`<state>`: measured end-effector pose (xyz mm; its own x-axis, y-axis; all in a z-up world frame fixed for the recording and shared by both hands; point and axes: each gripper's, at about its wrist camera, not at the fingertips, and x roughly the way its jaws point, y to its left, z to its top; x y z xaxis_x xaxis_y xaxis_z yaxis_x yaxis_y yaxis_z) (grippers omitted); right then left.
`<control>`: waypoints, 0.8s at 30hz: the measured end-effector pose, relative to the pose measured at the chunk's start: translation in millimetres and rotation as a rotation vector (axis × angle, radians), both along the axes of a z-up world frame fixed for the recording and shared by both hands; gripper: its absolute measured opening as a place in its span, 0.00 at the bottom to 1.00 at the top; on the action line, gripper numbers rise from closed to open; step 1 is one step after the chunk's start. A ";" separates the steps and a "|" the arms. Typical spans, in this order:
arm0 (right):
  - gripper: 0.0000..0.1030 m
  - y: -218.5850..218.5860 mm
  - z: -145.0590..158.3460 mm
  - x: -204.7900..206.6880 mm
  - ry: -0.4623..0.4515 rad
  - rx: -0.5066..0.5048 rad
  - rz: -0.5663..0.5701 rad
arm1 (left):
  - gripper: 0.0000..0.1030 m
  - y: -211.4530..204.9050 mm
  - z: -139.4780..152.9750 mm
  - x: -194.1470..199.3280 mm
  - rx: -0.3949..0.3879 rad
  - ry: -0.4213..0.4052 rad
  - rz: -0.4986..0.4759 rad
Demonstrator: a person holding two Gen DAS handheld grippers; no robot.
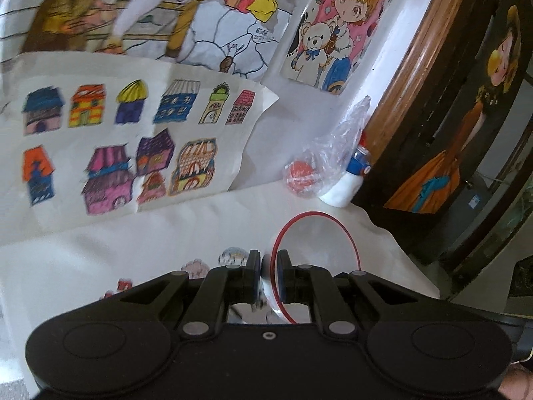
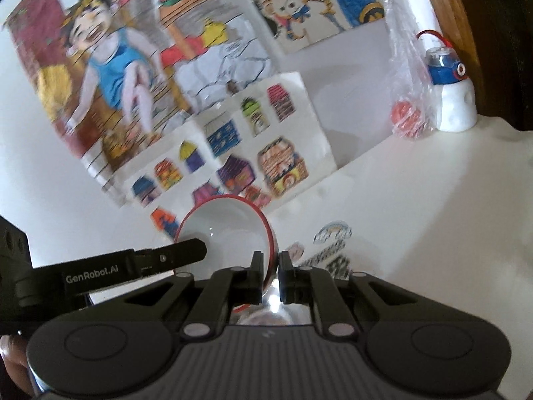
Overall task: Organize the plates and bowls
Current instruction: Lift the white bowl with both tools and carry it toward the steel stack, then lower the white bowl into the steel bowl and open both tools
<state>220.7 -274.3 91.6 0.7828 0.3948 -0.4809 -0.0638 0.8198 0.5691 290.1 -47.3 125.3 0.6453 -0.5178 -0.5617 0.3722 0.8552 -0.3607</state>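
Observation:
In the left wrist view my left gripper [image 1: 268,260] is shut on the left rim of a white bowl with a thin red edge [image 1: 316,246], which tilts up to the right above the white tablecloth [image 1: 133,250]. Seen from the right wrist, my right gripper [image 2: 269,260] is shut on the right rim of a red-edged white bowl [image 2: 226,233], its hollow facing the camera. A black finger of the left gripper [image 2: 180,255] lies across that bowl's left rim. Whether both views show the same bowl I cannot tell. Something shiny [image 2: 273,303] glints under the right jaws.
Coloured drawings [image 1: 126,146] lean against the white wall at the back. A clear plastic bag with a red ball [image 1: 301,176] and a white bottle with a blue cap [image 1: 349,180] stand in the corner. A dark wooden frame [image 1: 416,100] borders the table's right edge.

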 end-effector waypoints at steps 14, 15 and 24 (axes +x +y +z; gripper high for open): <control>0.11 29.1 -19.9 -63.4 0.103 -0.014 0.131 | 0.10 37.7 -19.6 -81.7 0.041 -0.005 -0.019; 0.11 30.5 -22.2 -65.9 0.114 -0.013 0.140 | 0.10 39.3 -22.3 -86.1 0.043 -0.003 -0.023; 0.12 45.1 -37.1 -88.1 0.193 -0.044 0.224 | 0.10 52.5 -44.9 -121.5 0.072 0.053 -0.044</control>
